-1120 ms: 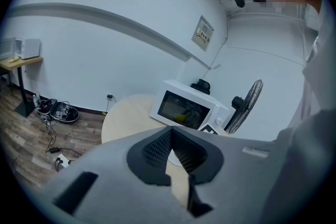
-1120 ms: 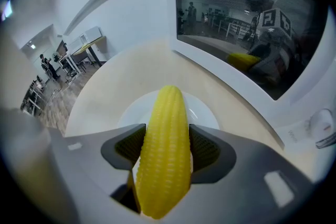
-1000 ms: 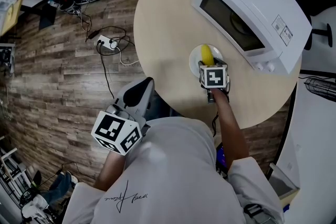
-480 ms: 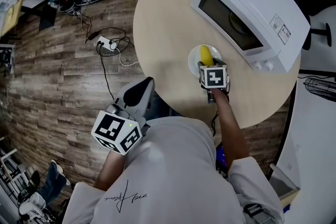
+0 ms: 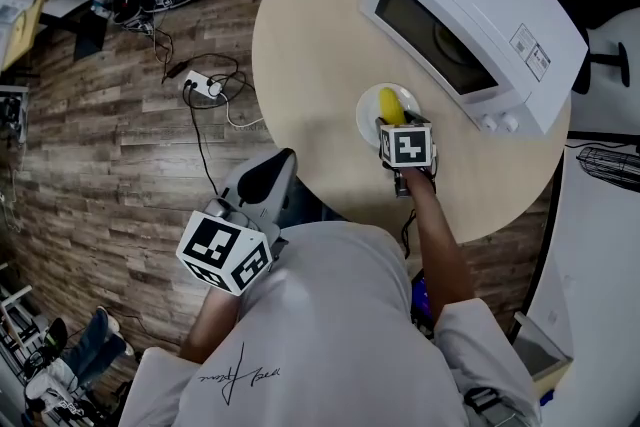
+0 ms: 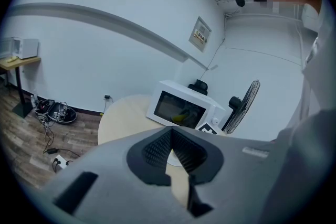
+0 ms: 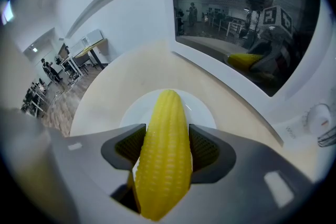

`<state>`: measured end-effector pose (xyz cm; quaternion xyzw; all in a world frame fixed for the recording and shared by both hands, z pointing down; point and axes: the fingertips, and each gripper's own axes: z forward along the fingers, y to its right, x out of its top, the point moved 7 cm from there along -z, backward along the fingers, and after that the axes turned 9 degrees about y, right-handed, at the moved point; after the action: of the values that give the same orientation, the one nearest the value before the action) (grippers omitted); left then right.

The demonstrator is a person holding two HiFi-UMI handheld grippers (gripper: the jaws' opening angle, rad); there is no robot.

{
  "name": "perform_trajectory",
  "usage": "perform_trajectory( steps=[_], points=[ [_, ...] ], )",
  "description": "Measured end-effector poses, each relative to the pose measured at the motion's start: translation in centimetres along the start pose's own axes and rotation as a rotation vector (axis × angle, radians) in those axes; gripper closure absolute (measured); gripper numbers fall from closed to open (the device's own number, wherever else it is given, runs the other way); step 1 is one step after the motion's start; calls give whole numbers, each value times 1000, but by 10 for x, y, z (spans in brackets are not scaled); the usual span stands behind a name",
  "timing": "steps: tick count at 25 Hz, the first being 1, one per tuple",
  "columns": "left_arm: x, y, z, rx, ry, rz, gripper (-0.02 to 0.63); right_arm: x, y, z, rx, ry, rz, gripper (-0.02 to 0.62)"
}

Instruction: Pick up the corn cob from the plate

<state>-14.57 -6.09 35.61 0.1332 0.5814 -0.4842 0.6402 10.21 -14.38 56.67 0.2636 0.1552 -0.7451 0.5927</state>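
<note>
The right gripper (image 5: 392, 124) points steeply down over the white plate (image 5: 367, 116) on the round bench (image 5: 310, 45). In the right gripper view, its jaws stand wide and pinch the corn cob (image 7: 165, 149) at both flanks, and the ribbed pads (image 7: 203, 147) contact the kernels. The corn cob lies lengthwise between the jaws, over the plate, with its tip directed at the microwave oven (image 5: 470, 15). The plate sits just beside the oven door. The left gripper (image 5: 272, 171) is held off the bench edge, above the wood floor (image 5: 110, 135). Its jaws are pressed together at the tips and hold nothing.
</note>
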Motion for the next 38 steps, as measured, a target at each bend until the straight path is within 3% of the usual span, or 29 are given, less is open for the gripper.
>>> perform_trajectory(
  steps=[4, 38],
  points=[
    [0, 2, -2, 3, -2, 29, 615, -1, 0, -3, -3, 0, 5, 325],
    [-5, 11, -14, -18, 11, 22, 615, -8, -1, -27, 1, 31, 28, 327]
  ],
)
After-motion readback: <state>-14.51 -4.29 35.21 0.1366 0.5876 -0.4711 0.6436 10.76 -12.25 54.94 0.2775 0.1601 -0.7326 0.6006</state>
